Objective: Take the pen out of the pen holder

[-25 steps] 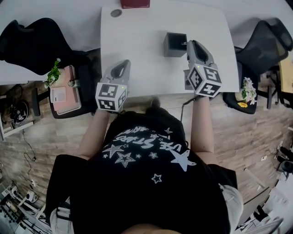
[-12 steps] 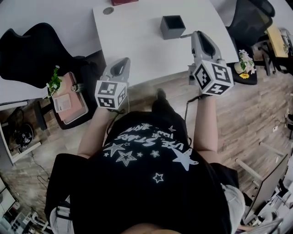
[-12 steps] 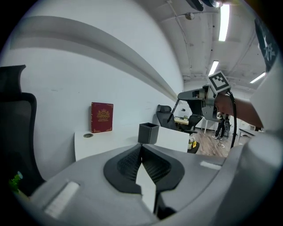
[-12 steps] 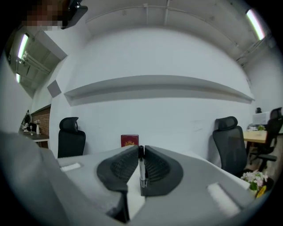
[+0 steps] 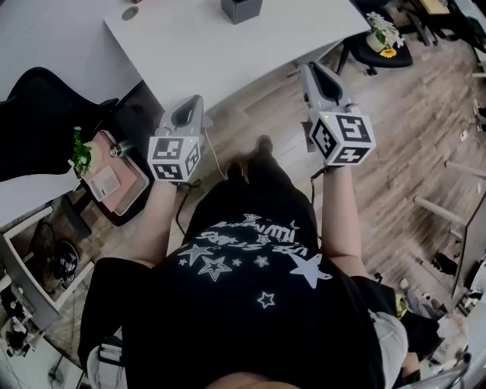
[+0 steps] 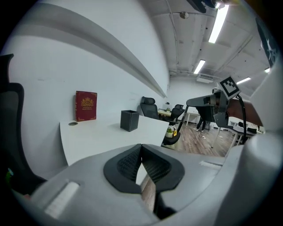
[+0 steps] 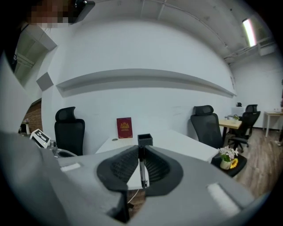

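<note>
The dark square pen holder point(image 5: 241, 9) stands on the white table point(image 5: 228, 53) at the top edge of the head view; it also shows small in the right gripper view point(image 7: 144, 140) and in the left gripper view point(image 6: 129, 120). My right gripper point(image 5: 310, 72) hangs over the wooden floor, off the table's near corner. In its own view it point(image 7: 141, 150) is shut on a thin dark pen point(image 7: 142, 170) standing upright between the pads. My left gripper point(image 5: 190, 108) is by the table's near edge, and its own view shows it point(image 6: 141, 148) shut with nothing in it.
A red book point(image 6: 86, 106) leans on the wall at the back of the table. Black office chairs point(image 5: 45, 114) stand left, and another point(image 5: 376, 53) on the right carries a flower pot point(image 5: 380, 34). A pink box point(image 5: 114, 178) sits on a low stand on the left.
The person has backed away from the table. Both grippers have come off the tabletop, the right one out over the floor. The pen holder has slid to the top edge of the head view.
</note>
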`<state>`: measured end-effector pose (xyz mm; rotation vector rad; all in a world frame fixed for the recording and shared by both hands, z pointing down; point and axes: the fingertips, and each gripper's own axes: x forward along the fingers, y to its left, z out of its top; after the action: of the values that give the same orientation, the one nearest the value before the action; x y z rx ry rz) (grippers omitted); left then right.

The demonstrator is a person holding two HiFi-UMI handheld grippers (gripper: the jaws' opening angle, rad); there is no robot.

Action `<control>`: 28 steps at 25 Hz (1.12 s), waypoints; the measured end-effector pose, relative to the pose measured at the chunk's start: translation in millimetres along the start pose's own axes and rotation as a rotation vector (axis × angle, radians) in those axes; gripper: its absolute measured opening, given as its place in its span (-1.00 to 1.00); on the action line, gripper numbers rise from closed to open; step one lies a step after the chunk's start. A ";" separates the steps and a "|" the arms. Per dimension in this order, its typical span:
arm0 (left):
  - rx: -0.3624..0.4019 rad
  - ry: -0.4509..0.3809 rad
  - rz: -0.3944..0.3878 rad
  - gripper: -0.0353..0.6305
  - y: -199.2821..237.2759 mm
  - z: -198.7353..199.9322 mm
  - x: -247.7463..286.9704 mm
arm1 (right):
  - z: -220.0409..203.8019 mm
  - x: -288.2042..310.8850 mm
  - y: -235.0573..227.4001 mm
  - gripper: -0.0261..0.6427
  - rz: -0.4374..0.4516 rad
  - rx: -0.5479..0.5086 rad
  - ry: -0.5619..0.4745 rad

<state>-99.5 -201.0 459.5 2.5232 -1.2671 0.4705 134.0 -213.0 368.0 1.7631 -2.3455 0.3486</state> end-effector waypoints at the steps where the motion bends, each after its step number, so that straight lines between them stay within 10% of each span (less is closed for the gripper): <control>1: 0.004 0.008 -0.008 -0.86 -5.1 -2.5 1.3 | -6.7 -8.6 -4.4 -0.79 -0.015 0.009 0.012; 28: 0.041 -0.024 -0.030 -0.86 -190.4 -26.5 -87.0 | -89.1 -218.1 -30.4 -0.80 -0.034 0.106 0.025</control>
<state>1.6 -18.3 429.1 2.5855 -1.2386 0.4652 224.2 5.2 392.8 1.8315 -2.3168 0.4953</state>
